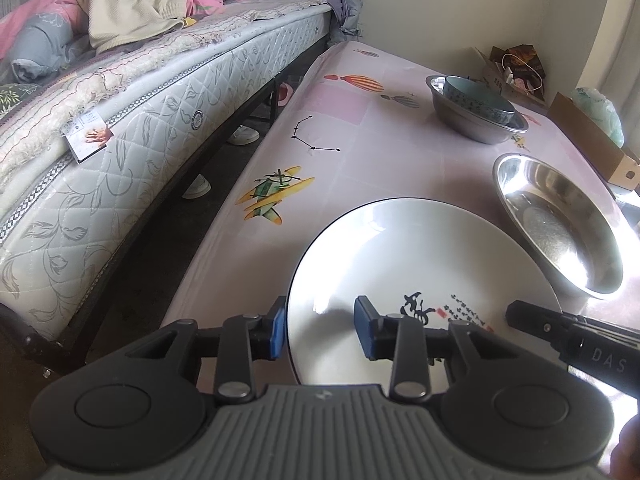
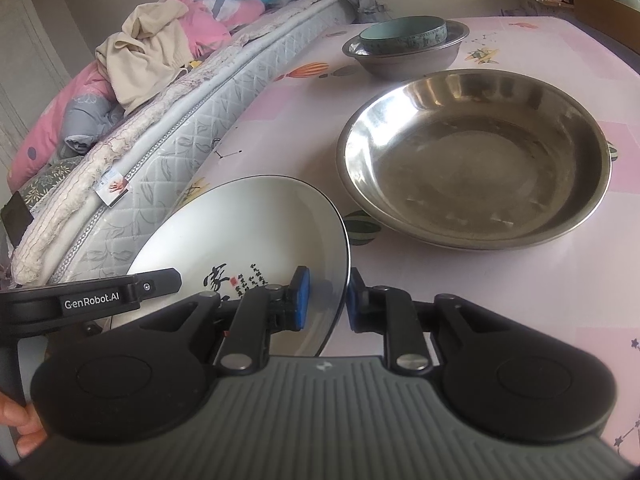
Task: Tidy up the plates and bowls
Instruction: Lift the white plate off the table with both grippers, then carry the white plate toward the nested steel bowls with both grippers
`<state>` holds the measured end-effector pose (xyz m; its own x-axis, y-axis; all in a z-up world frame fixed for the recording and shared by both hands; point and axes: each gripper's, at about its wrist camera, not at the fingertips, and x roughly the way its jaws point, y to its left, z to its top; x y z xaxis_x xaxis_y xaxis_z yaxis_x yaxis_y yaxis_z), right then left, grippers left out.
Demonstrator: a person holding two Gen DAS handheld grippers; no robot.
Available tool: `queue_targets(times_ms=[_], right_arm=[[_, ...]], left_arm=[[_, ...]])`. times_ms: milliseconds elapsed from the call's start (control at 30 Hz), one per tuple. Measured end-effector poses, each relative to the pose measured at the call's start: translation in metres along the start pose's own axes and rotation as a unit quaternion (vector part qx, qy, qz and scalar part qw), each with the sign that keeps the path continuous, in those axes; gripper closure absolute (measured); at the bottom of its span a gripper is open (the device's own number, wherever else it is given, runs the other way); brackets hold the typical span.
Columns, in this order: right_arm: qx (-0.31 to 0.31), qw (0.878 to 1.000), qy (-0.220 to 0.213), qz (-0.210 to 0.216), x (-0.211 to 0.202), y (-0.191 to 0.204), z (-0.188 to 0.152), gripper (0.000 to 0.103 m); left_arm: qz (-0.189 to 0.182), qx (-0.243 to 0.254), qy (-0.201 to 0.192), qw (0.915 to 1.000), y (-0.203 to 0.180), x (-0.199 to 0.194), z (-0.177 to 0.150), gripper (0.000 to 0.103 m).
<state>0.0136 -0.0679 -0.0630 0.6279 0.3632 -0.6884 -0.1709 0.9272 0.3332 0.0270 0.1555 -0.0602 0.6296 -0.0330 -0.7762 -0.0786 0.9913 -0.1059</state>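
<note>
So the glossy white ceramic plate (image 1: pixel 400 264) (black brush calligraphy near its edge) sits on the smooth pink printed tablecloth (image 1: pixel 352 136). Left gripper (image 1: pixel 322 330) straddles the plate's left rim, blue pads clearly apart, not pinching. Right gripper (image 2: pixel 324 300) has the opposite rim in a narrow gap; can't tell if it's pressing. Just beside: a wide shiny steel pan (image 2: pixel 472 160). Farther back, a teal patterned bowl (image 2: pixel 402 34) nests in a steel bowl (image 2: pixel 404 60). Quilted mattress (image 1: pixel 140 152) runs alongside.
</note>
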Motion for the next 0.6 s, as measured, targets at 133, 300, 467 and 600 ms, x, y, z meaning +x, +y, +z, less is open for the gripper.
queue_targets(times_ms=[133, 300, 467, 600], right_arm=[[0.0, 1.0, -0.002, 0.0, -0.0016, 0.0011, 0.0, 0.085], [0.002, 1.0, -0.003, 0.0, -0.0034, -0.0004, 0.0002, 0.085], [0.004, 1.0, -0.004, 0.002, -0.0053, -0.0016, 0.001, 0.085], [0.006, 1.0, -0.004, 0.003, -0.0067, -0.002, 0.0013, 0.085]], left_arm=[[0.001, 0.001, -0.001, 1.0, -0.0013, -0.0017, -0.0002, 0.068], [0.0, 0.001, -0.003, 1.0, -0.0021, -0.0027, 0.0001, 0.068], [-0.001, 0.002, -0.004, 1.0, -0.0029, -0.0044, 0.0009, 0.068], [-0.001, 0.002, -0.005, 1.0, -0.0034, -0.0061, 0.001, 0.068]])
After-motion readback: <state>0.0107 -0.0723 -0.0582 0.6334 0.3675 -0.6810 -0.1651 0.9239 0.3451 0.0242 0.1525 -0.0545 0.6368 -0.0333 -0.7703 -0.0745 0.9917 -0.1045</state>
